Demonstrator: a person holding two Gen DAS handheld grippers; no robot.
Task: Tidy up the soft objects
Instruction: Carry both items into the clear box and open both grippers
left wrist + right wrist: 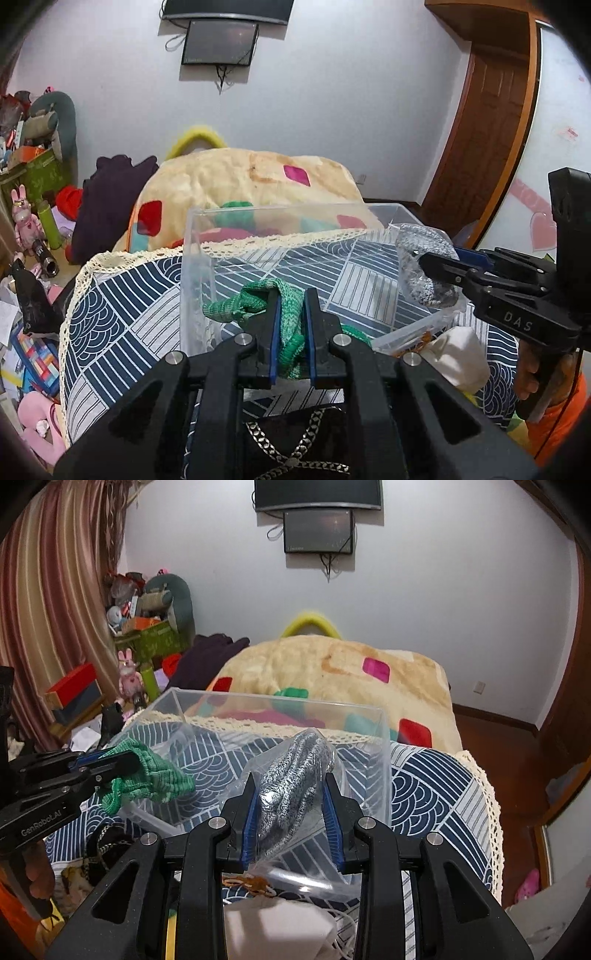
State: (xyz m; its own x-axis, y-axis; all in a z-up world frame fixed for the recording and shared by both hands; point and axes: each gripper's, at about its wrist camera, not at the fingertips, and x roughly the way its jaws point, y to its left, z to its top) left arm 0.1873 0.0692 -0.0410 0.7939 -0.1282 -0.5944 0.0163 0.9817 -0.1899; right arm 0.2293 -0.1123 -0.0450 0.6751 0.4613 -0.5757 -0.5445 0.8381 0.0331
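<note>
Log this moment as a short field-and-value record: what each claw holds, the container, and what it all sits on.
left claw: shut on green knit cloth
right claw: shut on bagged grey knit item
container: clear plastic box, open top, just beyond both claws
surface: blue-and-white patterned cloth with lace edge
box contents: none visible
behind: cream blanket with coloured patches
near edge: white pouch, dark fabric with chain trim
</note>
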